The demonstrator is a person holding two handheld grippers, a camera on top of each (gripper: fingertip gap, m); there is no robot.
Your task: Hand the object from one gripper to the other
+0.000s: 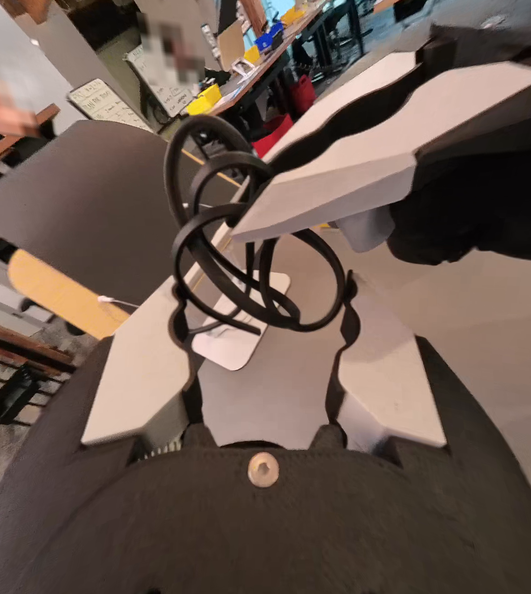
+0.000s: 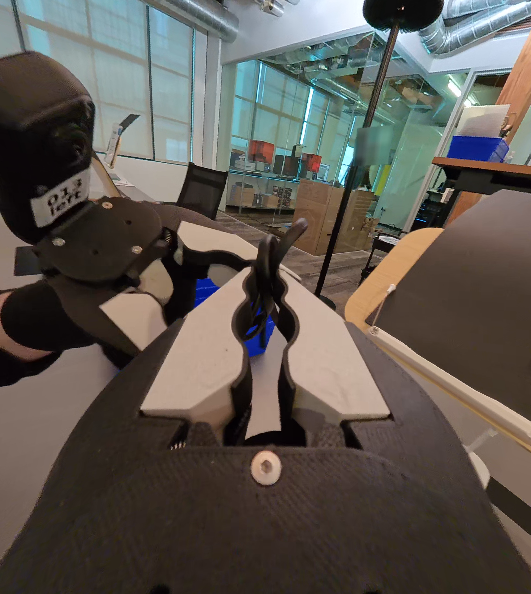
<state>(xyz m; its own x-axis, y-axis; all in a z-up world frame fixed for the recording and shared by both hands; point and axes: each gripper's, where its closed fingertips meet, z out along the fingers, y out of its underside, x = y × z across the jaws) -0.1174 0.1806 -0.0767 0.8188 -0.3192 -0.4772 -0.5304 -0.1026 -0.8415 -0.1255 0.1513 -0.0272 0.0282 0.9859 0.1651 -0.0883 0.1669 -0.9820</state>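
Observation:
A black cord wound into several loops point(image 1: 225, 244) hangs in the air above a pale table. My right gripper point(image 1: 254, 193) comes in from the upper right of the left wrist view and is shut on the top of the loops. In the right wrist view my right gripper point(image 2: 265, 279) pinches the cord point(image 2: 270, 250) between its tips. My left gripper point(image 1: 264, 289) is open, its fingertips either side of the lower loops; whether they touch is unclear. It also shows at the left of the right wrist view point(image 2: 199, 286).
A blue bin point(image 2: 259, 340) sits on the table point(image 1: 450, 337) under the grippers. A dark panel with a wooden edge point(image 2: 482, 273) stands close on the right, also in the left wrist view point(image 1: 81, 209). A white flat stand base point(image 1: 235, 350) lies below.

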